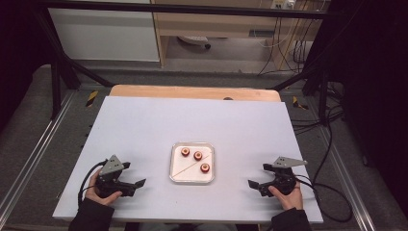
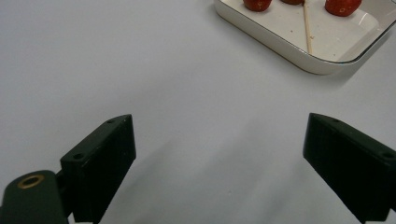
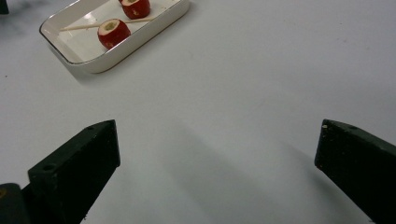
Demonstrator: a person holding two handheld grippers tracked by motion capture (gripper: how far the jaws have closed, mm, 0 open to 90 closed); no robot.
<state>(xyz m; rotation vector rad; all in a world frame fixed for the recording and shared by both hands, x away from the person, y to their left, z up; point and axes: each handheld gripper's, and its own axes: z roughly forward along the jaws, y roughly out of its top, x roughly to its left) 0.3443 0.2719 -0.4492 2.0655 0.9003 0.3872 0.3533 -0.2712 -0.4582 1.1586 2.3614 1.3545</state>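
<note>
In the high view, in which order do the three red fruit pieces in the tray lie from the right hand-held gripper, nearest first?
Measured from the right hand-held gripper:
1. The front-right fruit piece, in the tray on the side facing this gripper.
2. The middle fruit piece, beyond the wooden skewer.
3. The back-left fruit piece, near the tray's far left corner.

no readable text, labels, numbers

We see a tray (image 1: pixel 175 177) at the table's (image 1: pixel 144 120) near middle, holding three cored fruit pieces (image 1: pixel 197 155) and a skewer (image 1: pixel 185 168); left gripper (image 1: pixel 138 184) lies left, right gripper (image 1: pixel 254 184) right.
</note>
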